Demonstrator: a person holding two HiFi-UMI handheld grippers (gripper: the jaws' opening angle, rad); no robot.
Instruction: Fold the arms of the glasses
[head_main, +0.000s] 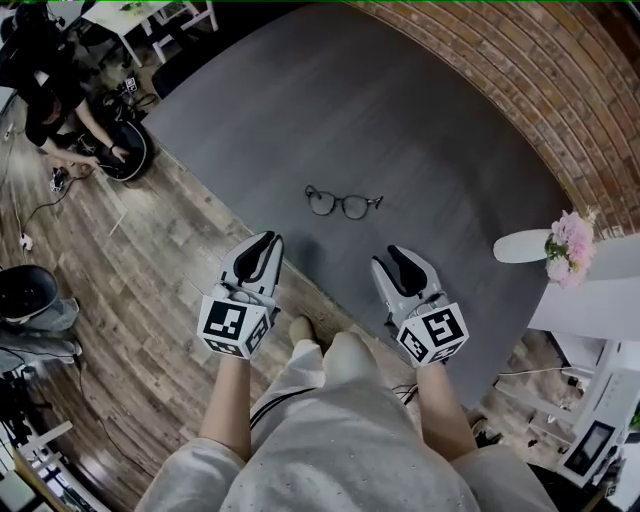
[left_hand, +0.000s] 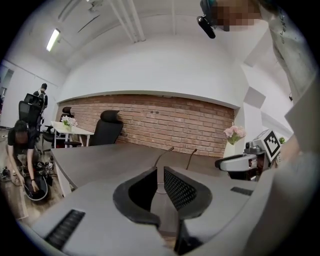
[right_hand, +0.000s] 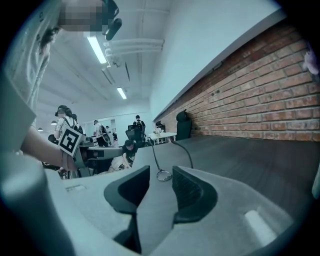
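Black thin-rimmed glasses (head_main: 343, 203) lie on the dark grey table (head_main: 400, 120), lenses side by side. Both grippers hover over the table's near edge, short of the glasses and not touching them. My left gripper (head_main: 267, 241) is to the near left; its own view shows its jaws (left_hand: 160, 172) a narrow gap apart with nothing between them, and two thin arms of the glasses (left_hand: 165, 153) stand beyond. My right gripper (head_main: 398, 256) is to the near right. Its jaws (right_hand: 160, 173) stand wide apart and empty, with a lens and arm of the glasses (right_hand: 163, 175) ahead.
A red brick wall (head_main: 520, 70) curves behind the table. Pink flowers (head_main: 570, 245) stand beside a white round top (head_main: 522, 246) at the right. A person (head_main: 50, 100) crouches on the wood floor at far left. A black office chair (left_hand: 107, 127) stands by the wall.
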